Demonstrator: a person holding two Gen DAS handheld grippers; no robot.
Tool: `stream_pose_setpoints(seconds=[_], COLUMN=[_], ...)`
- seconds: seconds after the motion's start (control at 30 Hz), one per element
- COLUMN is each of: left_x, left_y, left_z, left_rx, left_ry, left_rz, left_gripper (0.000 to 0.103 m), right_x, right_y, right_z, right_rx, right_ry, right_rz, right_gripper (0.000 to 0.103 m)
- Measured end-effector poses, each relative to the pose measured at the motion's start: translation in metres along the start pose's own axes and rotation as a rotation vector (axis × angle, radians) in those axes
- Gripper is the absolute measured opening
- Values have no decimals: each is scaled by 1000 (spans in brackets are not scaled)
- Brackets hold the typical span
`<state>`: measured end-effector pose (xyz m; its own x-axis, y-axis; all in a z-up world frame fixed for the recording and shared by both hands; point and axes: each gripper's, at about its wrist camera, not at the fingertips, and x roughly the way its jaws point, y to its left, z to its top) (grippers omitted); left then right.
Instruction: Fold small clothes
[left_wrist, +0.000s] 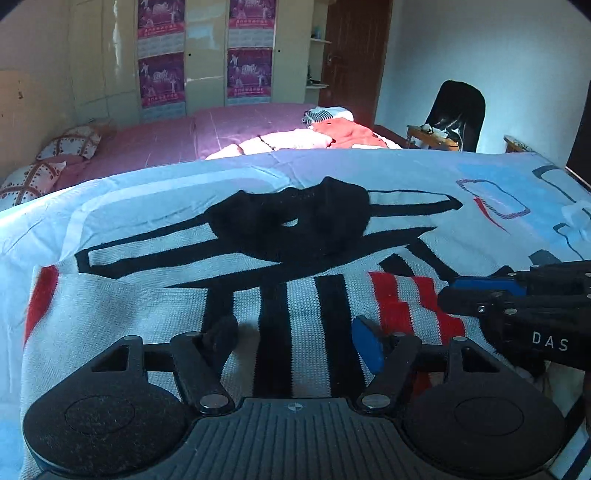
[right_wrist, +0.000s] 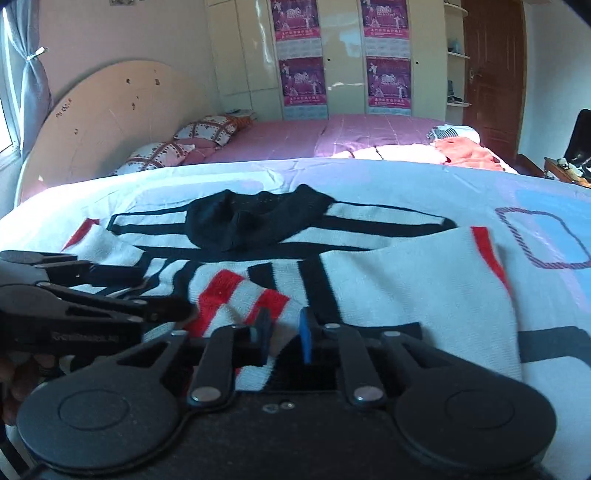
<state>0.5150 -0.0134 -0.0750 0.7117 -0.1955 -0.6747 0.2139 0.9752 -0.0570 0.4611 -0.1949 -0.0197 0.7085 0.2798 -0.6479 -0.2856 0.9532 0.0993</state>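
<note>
A small white knit sweater (left_wrist: 184, 295) with black and red stripes and a black collar (left_wrist: 291, 218) lies spread on a pale blue sheet. My left gripper (left_wrist: 295, 336) is open just over its near hem. My right gripper (right_wrist: 284, 332) sits low on the hem, its blue pads (right_wrist: 306, 332) a little apart with a fold of the sweater (right_wrist: 406, 295) between them. In the left wrist view the right gripper (left_wrist: 480, 295) enters from the right. In the right wrist view the left gripper (right_wrist: 166, 306) enters from the left.
The sheet (left_wrist: 480, 184) covers the work surface. Beyond it is a pink bed (left_wrist: 221, 129) with pillows (left_wrist: 70, 142) and an orange garment (left_wrist: 347, 133). A wardrobe with posters (left_wrist: 207, 55), a brown door (left_wrist: 351, 48) and a black chair (left_wrist: 458, 110) stand behind.
</note>
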Motion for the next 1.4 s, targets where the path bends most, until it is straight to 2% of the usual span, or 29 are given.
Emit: stream_pose_setpoints(seconds=[0.03,0.07,0.1,0.17,0.2,0.3,0.37,0.47,0.53,0.6,0.7,0.77,0.8,0.87,0.97,1.1,1.13,1.2,1.23,1.27,1.33,1.4], left_x=[-9,-13,-10,7,9,0,-12,-31,-46,-63,-72,-66,-63,-54,-31,2,13,23,27,28,18,-5], left_y=[2,6,8,12,13,15,24,47,55,62,65,69,73,81,94,113,117,114,109,107,103,94], left_z=[0,1,3,-1,-6,-9,-21,-40,-44,-47,-50,-49,-47,-38,-21,-5,-3,2,5,7,5,-6], left_rx=[-7,-8,-11,-27,-27,-34,-20,-41,-42,-69,-77,-94,-113,-151,-176,-204,-208,-206,-184,-179,-197,-185], left_ry=[-41,-63,-46,25,-3,-3,-13,-44,-53,-85,-108,-117,-137,-175,-165,-86,-46,-29,-13,-10,-17,-47], left_rz=[8,21,40,37,37,52,90,104,119,121,147,186,178,180,232,266,264,274,287,299,280,278], left_gripper=[68,68,68,68,71,71,71,71,71,71,71,71,71,71,71,71,73,84,86,86,85,85], right_x=[-8,-14,-15,-2,8,9,-2,-16,-31,-54,-61,-50,-42,-25,-2,19,28,55,60,63,54,25], right_y=[-2,-4,-6,-4,-1,-3,-17,-48,-69,-82,-91,-98,-105,-120,-130,-134,-136,-147,-152,-155,-155,-149], right_z=[2,4,7,9,6,-2,-5,-19,-20,-22,-21,-13,-8,1,12,27,31,38,39,43,47,39], right_rx=[10,24,34,24,4,-36,-14,-19,66,124,150,143,164,194,173,101,88,89,86,95,114,104], right_ry=[-23,-54,-71,-35,5,-7,-12,-21,-30,-110,-153,-161,-163,-168,-150,-158,-150,-55,-66,-52,-38,-94], right_rz=[-2,9,23,39,39,17,-44,-153,-126,-122,-124,-169,-175,-186,-180,-160,-156,-185,-187,-175,-166,-132], right_gripper=[20,20,20,20,19,15,14,16,21,24,18,12,8,8,8,8,8,10,14,14,13,15])
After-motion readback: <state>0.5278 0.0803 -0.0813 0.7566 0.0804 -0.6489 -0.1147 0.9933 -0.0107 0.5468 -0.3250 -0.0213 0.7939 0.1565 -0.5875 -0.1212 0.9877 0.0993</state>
